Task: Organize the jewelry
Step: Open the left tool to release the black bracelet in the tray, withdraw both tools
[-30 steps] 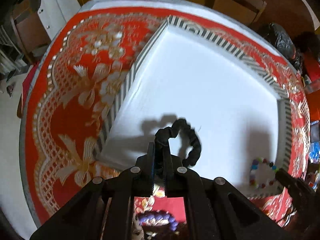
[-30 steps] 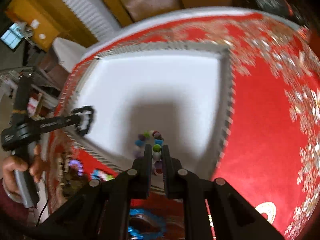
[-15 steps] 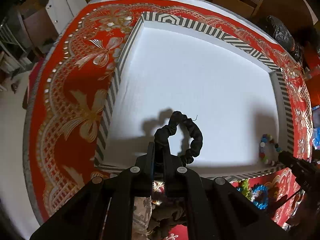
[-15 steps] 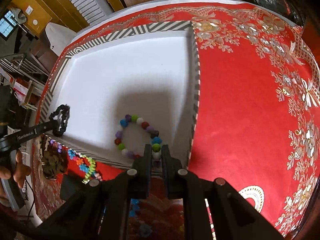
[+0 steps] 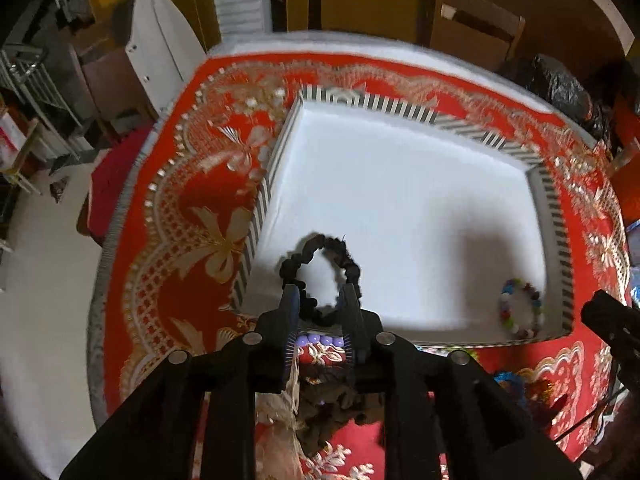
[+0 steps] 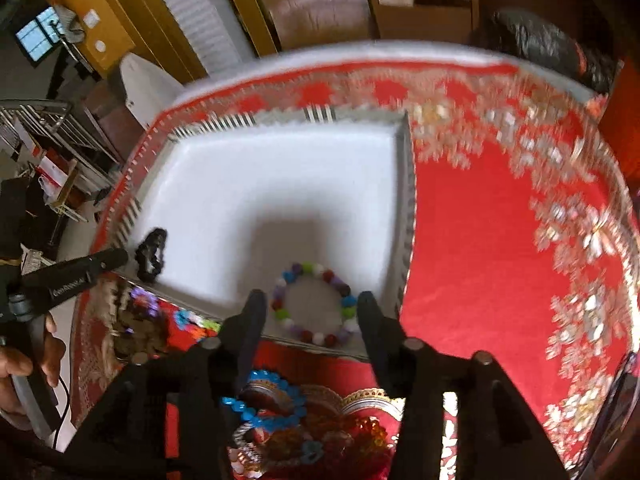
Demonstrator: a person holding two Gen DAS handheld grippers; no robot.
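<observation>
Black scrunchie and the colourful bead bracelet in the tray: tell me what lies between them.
Nothing: only bare white tray floor separates the black scrunchie from the bead bracelet, clearest in the left wrist view.

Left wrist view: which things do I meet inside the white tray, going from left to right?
Striped left wall of the tray → black scrunchie → multicoloured bead bracelet → striped right wall.

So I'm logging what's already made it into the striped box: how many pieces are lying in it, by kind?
Black fabric ring: 1
Multicolour bead bracelet: 1
Total in the striped box: 2
</observation>
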